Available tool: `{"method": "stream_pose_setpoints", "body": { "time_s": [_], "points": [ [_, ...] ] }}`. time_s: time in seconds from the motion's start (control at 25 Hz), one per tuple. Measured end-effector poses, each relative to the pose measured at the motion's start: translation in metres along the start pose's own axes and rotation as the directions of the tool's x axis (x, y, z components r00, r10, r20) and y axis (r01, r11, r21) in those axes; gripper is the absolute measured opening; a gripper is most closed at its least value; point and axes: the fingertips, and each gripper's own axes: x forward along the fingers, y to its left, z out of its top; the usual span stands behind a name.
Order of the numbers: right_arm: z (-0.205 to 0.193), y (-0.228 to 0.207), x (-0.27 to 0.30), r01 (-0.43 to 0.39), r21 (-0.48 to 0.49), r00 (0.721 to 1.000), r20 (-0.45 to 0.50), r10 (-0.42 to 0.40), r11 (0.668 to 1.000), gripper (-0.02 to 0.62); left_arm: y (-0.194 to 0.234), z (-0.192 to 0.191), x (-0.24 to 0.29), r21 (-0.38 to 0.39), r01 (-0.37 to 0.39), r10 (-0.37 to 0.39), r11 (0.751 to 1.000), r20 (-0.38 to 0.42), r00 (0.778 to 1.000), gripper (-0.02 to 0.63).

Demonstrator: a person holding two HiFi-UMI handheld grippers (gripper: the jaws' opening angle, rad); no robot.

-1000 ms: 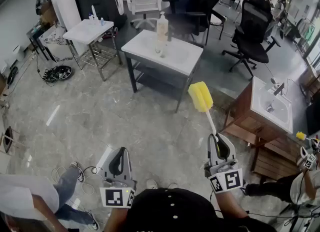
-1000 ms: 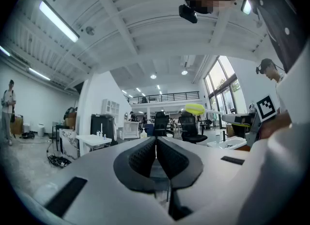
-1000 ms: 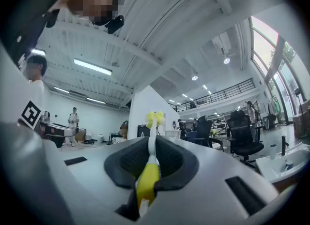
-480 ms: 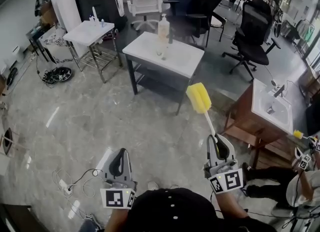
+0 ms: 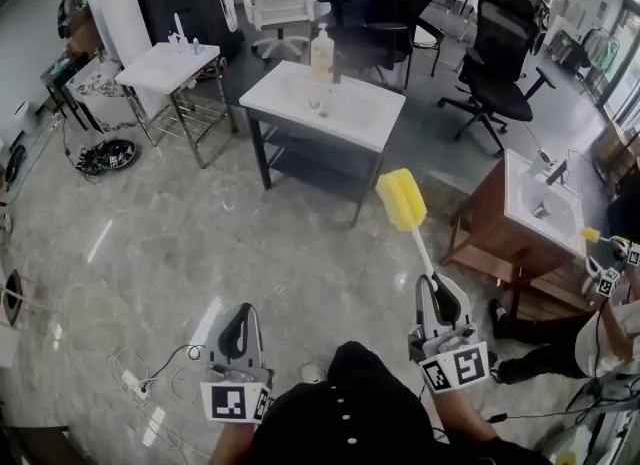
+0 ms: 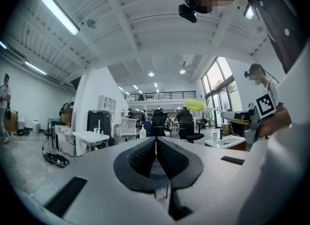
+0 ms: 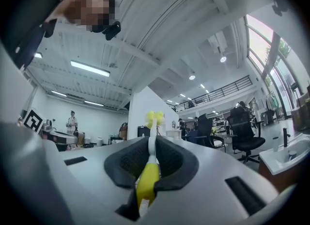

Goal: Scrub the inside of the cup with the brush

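Yellow sponge brush w/ white stick is pinched tight in right gripper. Left gripper is closed, w/ nothing inside.

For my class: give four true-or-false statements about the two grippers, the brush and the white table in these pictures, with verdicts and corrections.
1. The right gripper is shut on the brush, gripping its handle. True.
2. The left gripper has something between its jaws. False: they are together with nothing between them.
3. The brush is blue at its far end. False: it is yellow there.
4. A pump bottle stands on the white table. True.
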Motion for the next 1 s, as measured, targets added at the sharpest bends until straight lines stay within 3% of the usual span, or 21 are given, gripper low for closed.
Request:
{"method": "stream_pose_setpoints", "body": {
  "time_s": [0.36, 1.0],
  "points": [
    [-0.01, -0.027, 0.027, 0.048, 0.005, 0.999, 0.0, -0.048, 0.999, 0.051, 0.006, 0.0, 0.039, 0.003, 0.015, -0.015, 1.0, 0.005, 1.0, 0.028],
    [-0.028, -0.099, 0.142, 0.008, 0.024, 1.0, 0.004, -0.008, 1.0, 0.051, 0.027, 0.007, 0.168, 0.013, -0.012, 0.012, 1.0, 0.0, 1.0, 0.028]
  ]
}}
